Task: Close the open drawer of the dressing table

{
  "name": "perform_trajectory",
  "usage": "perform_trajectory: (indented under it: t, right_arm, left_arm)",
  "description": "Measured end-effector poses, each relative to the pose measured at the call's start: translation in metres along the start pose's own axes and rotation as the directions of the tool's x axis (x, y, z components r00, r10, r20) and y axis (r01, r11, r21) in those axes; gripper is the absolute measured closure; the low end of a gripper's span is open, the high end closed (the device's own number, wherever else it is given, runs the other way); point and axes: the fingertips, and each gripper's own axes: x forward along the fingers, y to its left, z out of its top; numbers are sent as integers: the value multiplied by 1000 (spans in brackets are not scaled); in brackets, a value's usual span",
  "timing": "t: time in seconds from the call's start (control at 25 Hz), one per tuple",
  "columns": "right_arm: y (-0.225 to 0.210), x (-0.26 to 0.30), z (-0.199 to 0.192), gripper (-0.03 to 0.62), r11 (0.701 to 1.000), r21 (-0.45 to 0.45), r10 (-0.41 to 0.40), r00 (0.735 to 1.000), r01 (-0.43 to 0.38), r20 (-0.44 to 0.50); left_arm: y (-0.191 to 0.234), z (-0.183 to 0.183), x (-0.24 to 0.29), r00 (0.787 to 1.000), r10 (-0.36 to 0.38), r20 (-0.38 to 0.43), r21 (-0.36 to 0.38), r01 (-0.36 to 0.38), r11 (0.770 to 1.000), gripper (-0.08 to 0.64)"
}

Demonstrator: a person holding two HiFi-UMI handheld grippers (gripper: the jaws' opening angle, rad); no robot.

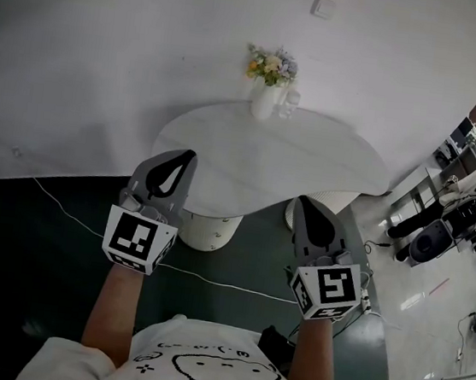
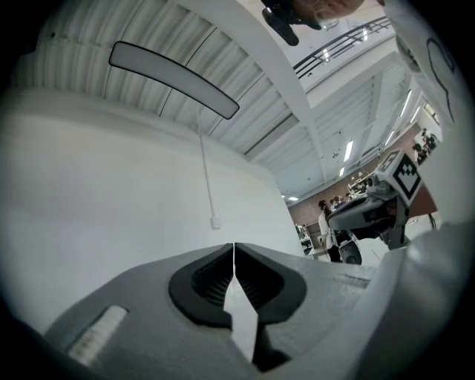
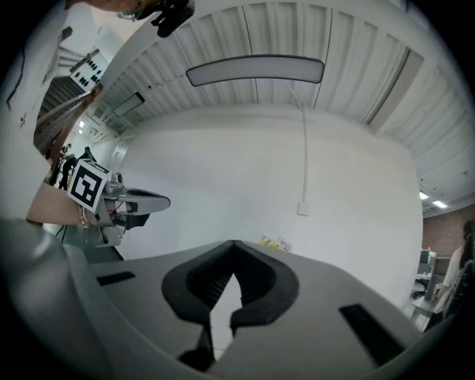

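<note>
Grey moulded left tool: jaws pressed together tip to tip with nothing between them, as its own view confirms. It is held raised over the dark floor, just short of the near left edge of the surface. Right tool: same make, jaws likewise closed on nothing, held level with its partner at the near right edge. Both point toward the far wall and touch nothing. In judgement, closed empty jaws make a blunt end suited to pushing rather than gripping. The surface is the white rounded top of the dressing table. It stands against the far wall on pale round pedestals and carries a white vase of flowers at its far edge, well apart from both tools. Drawer: not seen in any view. The head view looks down on the top, whose overhang hides whatever lies beneath, and both gripper views look over it at wall and ceiling, so open or shut cannot be told. A thin white cable lies across the near floor.
</note>
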Motion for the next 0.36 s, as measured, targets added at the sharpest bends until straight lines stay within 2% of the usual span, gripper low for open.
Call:
perform_trajectory:
  t: [0.36]
  right_arm:
    - [2,-6,4,594,1000,2,-11,1000,11,6]
  left_arm:
    - [-3,3,-8,1000,-4,2,13,4,1000,541]
